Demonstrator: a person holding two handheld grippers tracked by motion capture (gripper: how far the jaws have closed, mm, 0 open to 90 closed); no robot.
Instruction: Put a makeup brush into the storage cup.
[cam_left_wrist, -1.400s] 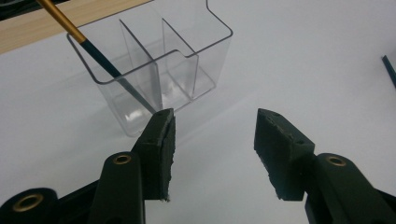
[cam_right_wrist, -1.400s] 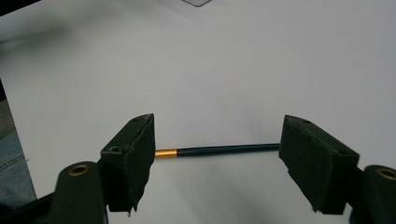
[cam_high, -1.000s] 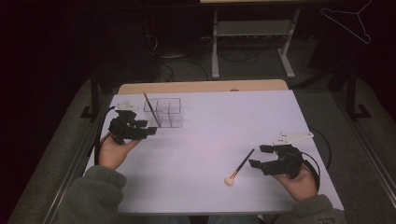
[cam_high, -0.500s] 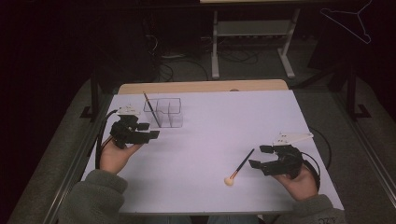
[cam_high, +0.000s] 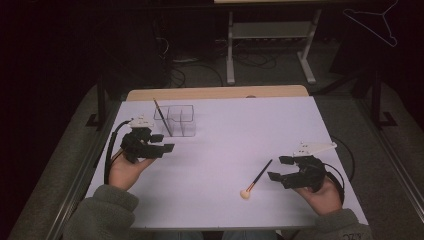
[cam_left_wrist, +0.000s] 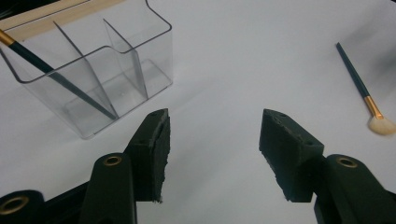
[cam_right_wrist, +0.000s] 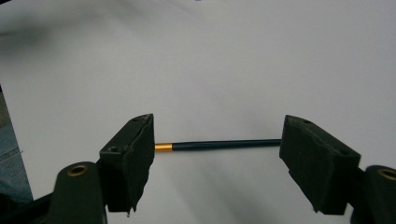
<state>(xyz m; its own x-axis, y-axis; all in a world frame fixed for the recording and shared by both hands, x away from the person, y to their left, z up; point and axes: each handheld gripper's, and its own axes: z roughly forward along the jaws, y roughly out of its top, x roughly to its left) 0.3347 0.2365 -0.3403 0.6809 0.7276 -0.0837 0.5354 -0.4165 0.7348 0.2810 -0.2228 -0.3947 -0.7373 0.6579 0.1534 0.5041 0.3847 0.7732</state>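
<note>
high view shows the right tongs (cam_high: 280, 168) spread and empty just right of the brush (cam_high: 256, 179) on the table (cam_high: 225, 140), its long axis slanting away toward them. left tongs (cam_high: 163, 142), spread too after opening, sit well apart beside the organizer (cam_high: 181, 120).

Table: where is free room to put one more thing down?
The table is bare in the middle, between the organizer and the loose brush, and over the whole far right part. It is crowded at the far left, around the organizer with its brush and the left gripper.
</note>
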